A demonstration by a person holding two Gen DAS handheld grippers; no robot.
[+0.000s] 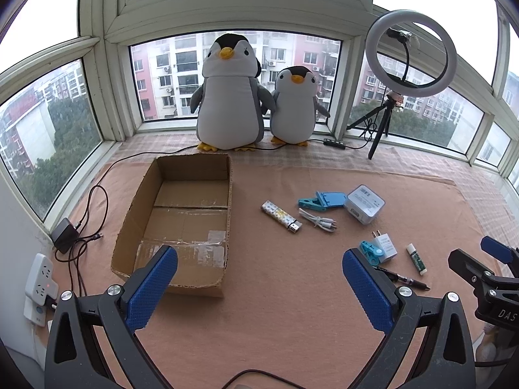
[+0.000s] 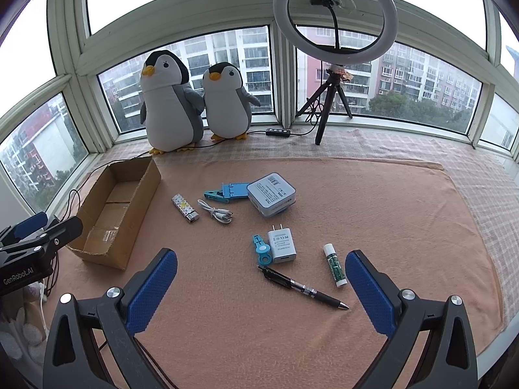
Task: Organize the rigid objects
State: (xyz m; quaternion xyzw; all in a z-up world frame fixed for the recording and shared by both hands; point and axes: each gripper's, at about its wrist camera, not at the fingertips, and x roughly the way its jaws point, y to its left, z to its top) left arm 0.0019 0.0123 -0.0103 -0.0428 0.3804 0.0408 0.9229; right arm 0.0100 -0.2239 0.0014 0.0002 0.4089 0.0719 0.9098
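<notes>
An open cardboard box lies on the peach cloth, empty. To its right lie a patterned lighter, a white cable, a blue clip stand, a pale blue square box, a white plug adapter, a small blue tool, a lip balm stick and a black pen. My left gripper and right gripper are both open, empty, above the cloth.
Two plush penguins stand by the window. A ring light on a tripod stands at the back right. A power strip, a black adapter and cables lie left of the box. The cloth's edge drops off at the right.
</notes>
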